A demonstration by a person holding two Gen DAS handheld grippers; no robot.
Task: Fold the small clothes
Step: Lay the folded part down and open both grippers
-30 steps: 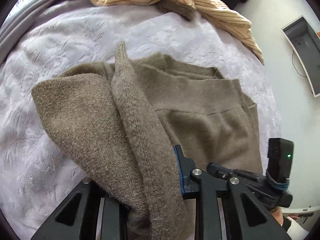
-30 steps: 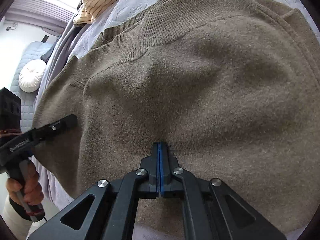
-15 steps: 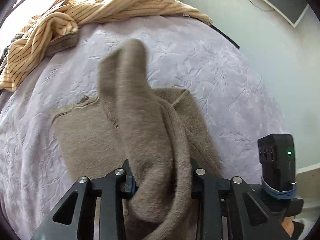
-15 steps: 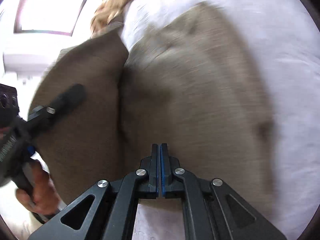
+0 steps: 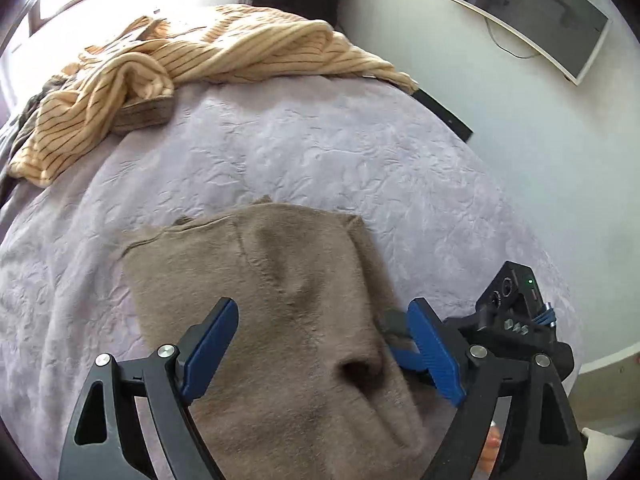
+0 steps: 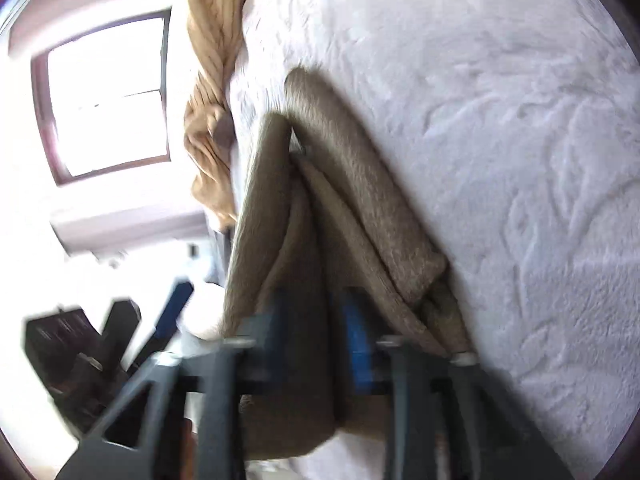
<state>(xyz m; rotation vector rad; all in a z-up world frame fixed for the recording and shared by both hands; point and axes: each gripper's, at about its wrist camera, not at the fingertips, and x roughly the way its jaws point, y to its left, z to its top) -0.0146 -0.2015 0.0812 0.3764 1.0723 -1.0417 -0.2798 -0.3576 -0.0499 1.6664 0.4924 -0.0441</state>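
Note:
A taupe knit sweater (image 5: 280,300) lies folded on the pale quilted bedspread (image 5: 320,160). My left gripper (image 5: 320,344) is open just above the sweater's near part, its blue pads spread on either side and holding nothing. In the blurred right wrist view the sweater (image 6: 352,184) shows as stacked folded layers seen from the side. My right gripper (image 6: 316,344) has a fold of the sweater between its blue pads, which stand apart. The right gripper also shows at the right edge of the left wrist view (image 5: 404,340), beside the sweater.
A tan striped garment (image 5: 160,68) is heaped at the far end of the bed, also in the right wrist view (image 6: 212,92). A wall-mounted monitor (image 5: 532,12) hangs at upper right. A bright window (image 6: 108,96) is at the left. The bed's right edge drops off close by.
The sweater was lifted and folded over, and now lies flat in a smaller stack. My left gripper has let go and opened. My right gripper's pads have parted around the fold.

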